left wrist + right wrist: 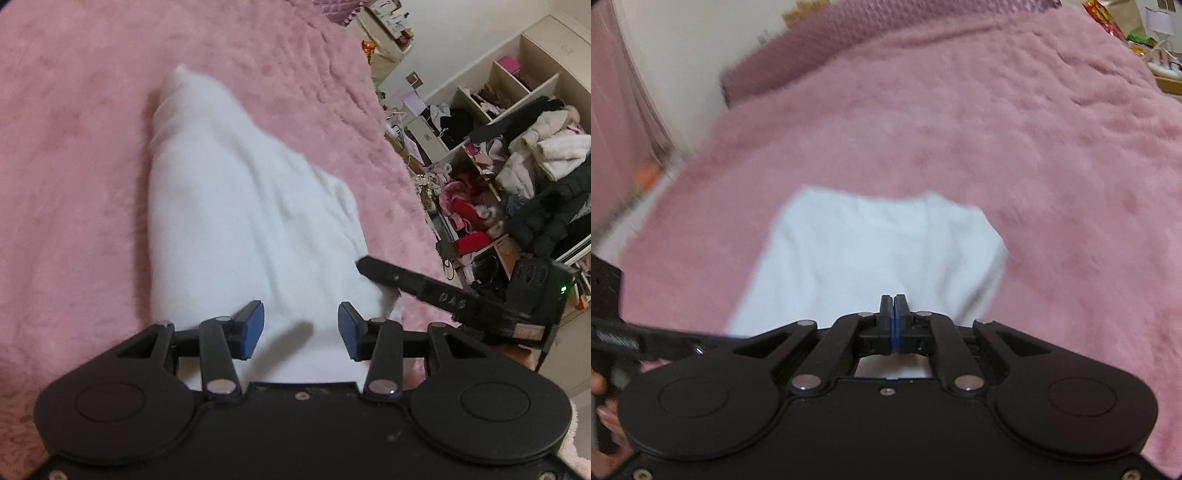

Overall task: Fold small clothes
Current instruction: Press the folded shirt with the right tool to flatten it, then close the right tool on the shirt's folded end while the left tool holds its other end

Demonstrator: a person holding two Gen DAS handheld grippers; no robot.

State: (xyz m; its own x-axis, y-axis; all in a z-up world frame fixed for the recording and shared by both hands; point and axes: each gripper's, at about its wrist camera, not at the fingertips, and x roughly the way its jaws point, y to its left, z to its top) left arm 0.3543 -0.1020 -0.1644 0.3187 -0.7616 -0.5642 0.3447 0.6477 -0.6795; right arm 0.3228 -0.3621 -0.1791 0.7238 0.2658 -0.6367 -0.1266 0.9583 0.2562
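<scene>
White garment (236, 221) lies on the pink fuzzy blanket (74, 147), narrow end far, wide end toward the left gripper (301, 328). Left gripper: blue pads (253, 330) spread apart, cloth visible between them, nothing pinched. Right gripper (894, 321) over the garment's (871, 251) near edge, fingers pressed together; whether any cloth sits between them cannot be told (both views blurred). From the left wrist view, the right gripper's black finger (406, 282) reaches to the garment's right edge. Cluttered shelves (517, 147) beyond the bed.
</scene>
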